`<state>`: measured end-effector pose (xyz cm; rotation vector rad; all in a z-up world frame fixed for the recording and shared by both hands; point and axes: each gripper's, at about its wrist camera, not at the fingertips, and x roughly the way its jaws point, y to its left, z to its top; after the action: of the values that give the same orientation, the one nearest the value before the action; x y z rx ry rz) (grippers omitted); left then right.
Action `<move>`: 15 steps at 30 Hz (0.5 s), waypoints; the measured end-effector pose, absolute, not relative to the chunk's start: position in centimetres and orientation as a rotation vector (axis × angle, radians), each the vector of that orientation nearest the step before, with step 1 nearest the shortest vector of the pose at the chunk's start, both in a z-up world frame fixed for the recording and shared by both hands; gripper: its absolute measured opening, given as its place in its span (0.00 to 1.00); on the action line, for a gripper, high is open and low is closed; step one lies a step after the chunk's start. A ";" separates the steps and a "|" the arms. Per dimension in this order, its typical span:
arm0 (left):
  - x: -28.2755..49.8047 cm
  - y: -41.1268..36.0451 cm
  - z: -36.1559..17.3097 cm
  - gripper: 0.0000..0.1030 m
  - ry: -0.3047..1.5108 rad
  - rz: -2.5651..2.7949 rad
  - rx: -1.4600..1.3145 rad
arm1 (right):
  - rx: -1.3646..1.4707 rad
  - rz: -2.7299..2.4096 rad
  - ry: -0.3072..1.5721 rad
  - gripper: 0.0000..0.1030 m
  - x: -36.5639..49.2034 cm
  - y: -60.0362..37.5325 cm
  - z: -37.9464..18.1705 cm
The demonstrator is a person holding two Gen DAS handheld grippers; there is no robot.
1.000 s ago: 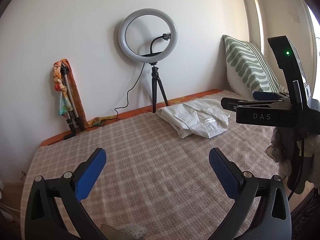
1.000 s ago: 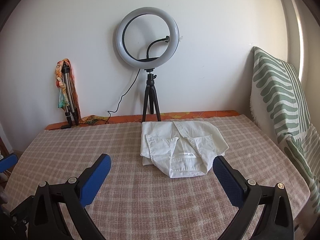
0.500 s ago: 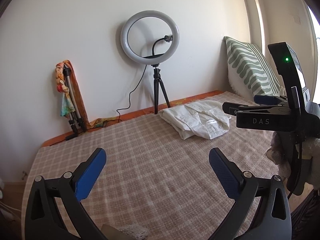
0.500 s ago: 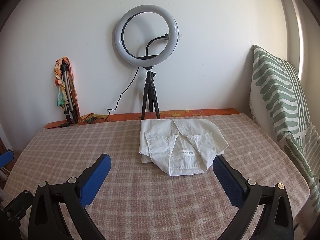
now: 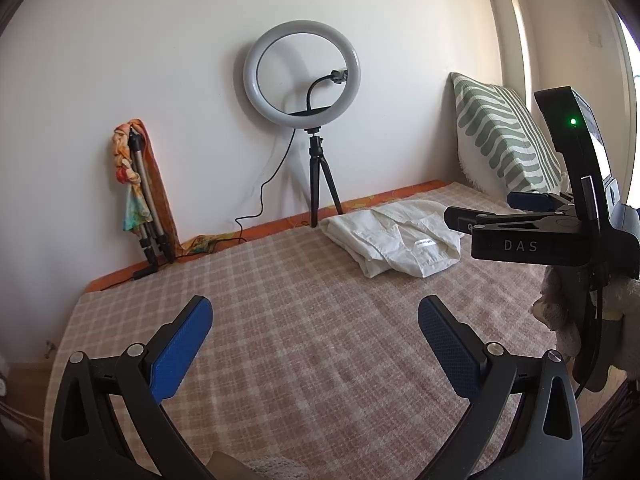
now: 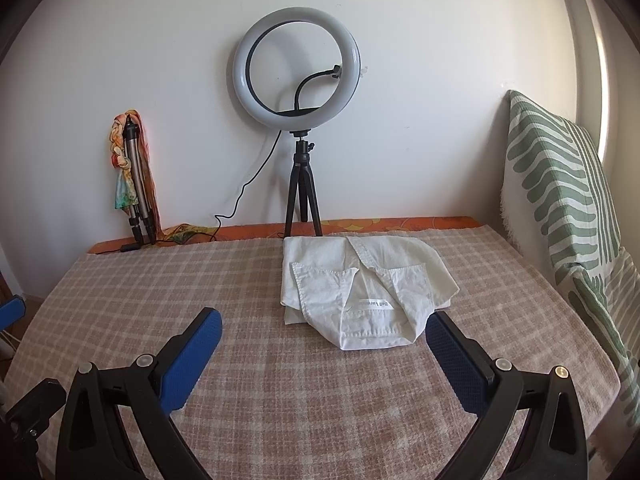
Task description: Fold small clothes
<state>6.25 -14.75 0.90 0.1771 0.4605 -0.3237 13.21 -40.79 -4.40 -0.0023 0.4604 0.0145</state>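
L gripper [image 5: 314, 322]: jaws spread wide, holding nothing, hovering over cloth [image 5: 280, 320]. Shirt [image 6: 366, 286]: lying folded at back-centre, nr ring light [image 6: 297, 65]. R gripper [image 6: 322, 336]: released, empty, edging closer w/ shirt looming larger vs 1 s ago. Fold looking done; likely checking/tidying.

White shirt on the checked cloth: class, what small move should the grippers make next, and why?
Probably none toward it. The white shirt already lies folded on the checked cloth, and both the left gripper and right gripper are open, empty, short of it. Best to draw back.
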 end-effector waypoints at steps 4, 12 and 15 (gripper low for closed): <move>6.2 -14.8 0.9 0.99 0.460 -0.323 0.181 | -0.004 0.017 0.460 1.00 13.3 -40.8 -4.4; 6.1 -14.9 0.8 0.99 0.463 -0.326 0.186 | -0.003 0.018 0.462 1.00 13.3 -40.8 -4.4; 6.2 -14.9 0.8 0.99 0.467 -0.325 0.184 | -0.005 0.019 0.462 1.00 13.4 -40.8 -4.4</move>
<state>6.17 -14.86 0.78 0.1836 0.4671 -0.3248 13.37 -40.83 -4.40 -0.0048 0.4623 0.0189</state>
